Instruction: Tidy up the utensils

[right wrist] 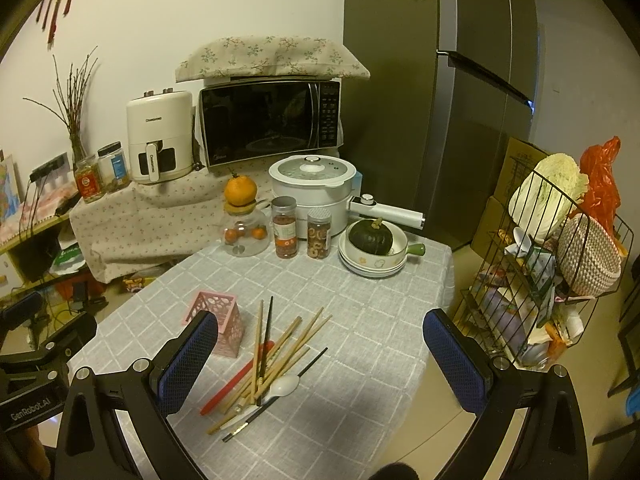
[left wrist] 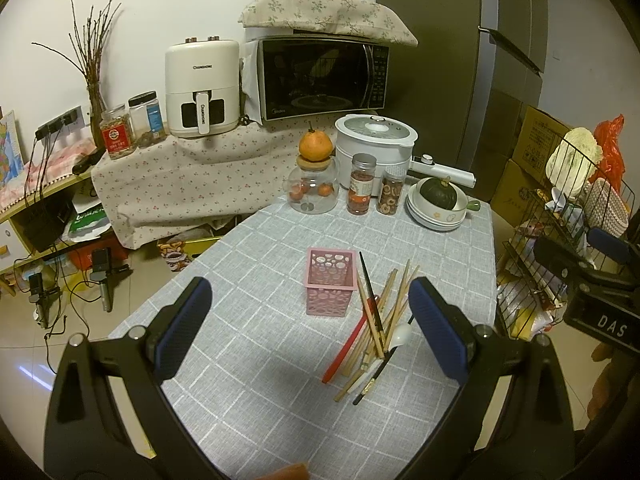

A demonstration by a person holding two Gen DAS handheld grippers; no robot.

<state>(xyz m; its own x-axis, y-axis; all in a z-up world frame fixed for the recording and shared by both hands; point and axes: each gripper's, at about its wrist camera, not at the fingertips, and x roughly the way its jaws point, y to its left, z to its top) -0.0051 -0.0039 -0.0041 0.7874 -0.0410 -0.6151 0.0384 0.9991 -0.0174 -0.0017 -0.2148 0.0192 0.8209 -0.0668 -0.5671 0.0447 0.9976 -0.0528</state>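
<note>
Chopsticks + white spoon piled on desk right of upright pink holder, long axes running near-to-far; both grippers' fingers spread wide, empty; air fryer reads "Changhong"

left gripper gaping above chopsticks beside pink holder.
</note>
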